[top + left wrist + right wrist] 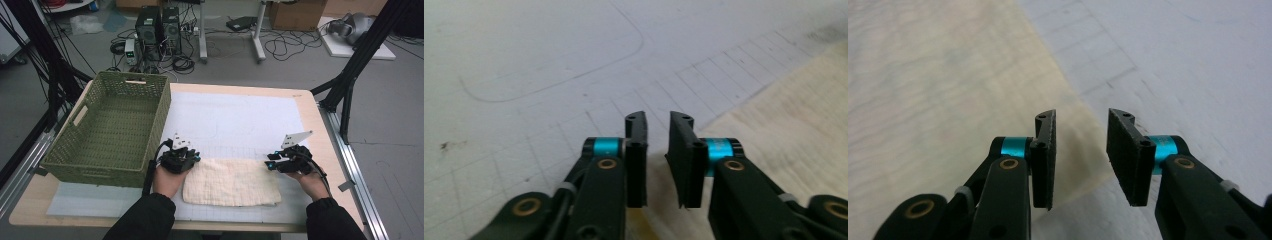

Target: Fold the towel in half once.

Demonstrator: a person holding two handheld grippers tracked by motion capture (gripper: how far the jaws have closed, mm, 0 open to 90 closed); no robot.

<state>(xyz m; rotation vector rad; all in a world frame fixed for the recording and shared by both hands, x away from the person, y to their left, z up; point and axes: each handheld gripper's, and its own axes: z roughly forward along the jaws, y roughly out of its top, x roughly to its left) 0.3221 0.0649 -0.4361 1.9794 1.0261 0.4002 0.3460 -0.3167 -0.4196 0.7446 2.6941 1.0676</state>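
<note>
A cream folded towel (231, 182) lies flat on the white gridded mat near the table's front edge. My left gripper (186, 159) hovers over the towel's far left corner, jaws open a little with nothing between them (658, 131); the towel (794, 110) spreads to its right. My right gripper (274, 165) sits at the towel's far right corner, open and empty (1081, 125), straddling the towel's edge; the towel (938, 85) lies to its left.
A green woven basket (70, 165) stands empty at the table's left, close to my left hand. The white mat (235, 120) stretches behind the towel. Black frame legs, computers and cables lie on the floor beyond the table.
</note>
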